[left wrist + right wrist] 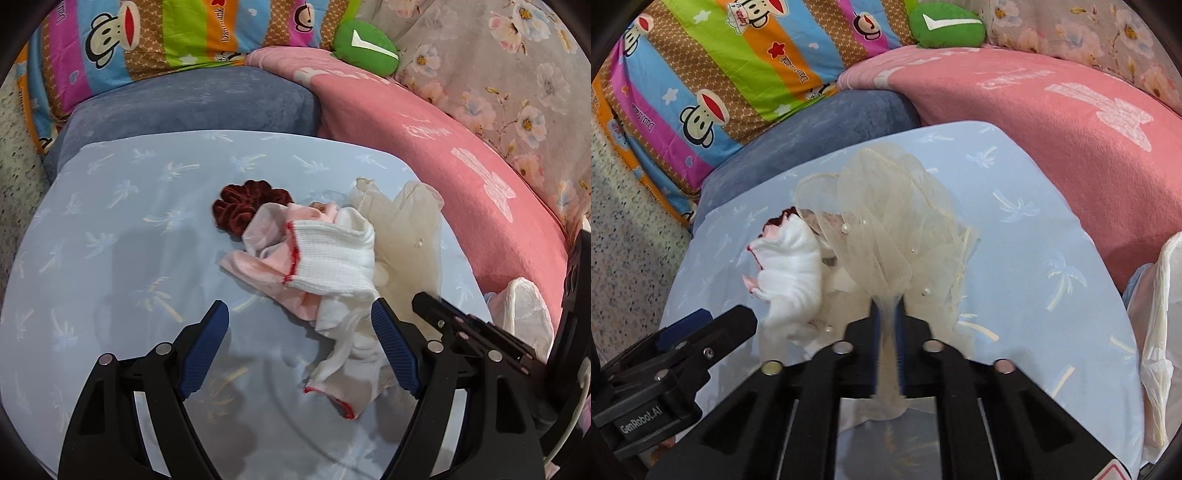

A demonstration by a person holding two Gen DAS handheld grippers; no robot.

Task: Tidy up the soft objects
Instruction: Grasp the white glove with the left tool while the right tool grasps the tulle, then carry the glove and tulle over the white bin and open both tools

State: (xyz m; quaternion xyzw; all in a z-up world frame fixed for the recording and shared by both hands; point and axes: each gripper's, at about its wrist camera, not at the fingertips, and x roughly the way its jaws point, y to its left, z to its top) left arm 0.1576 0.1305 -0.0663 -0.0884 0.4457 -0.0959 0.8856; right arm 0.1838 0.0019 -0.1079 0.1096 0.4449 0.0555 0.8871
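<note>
Cream pearl-dotted tulle (886,229), maroon scrunchie (243,203), red-trimmed white sock (332,258)

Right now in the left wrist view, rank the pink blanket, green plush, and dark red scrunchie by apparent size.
1. pink blanket
2. dark red scrunchie, green plush: look alike; the plush lies farther back, so unsure.

bare blue sheet (110,229) left of the white sock (332,258); pillows behind.
</note>
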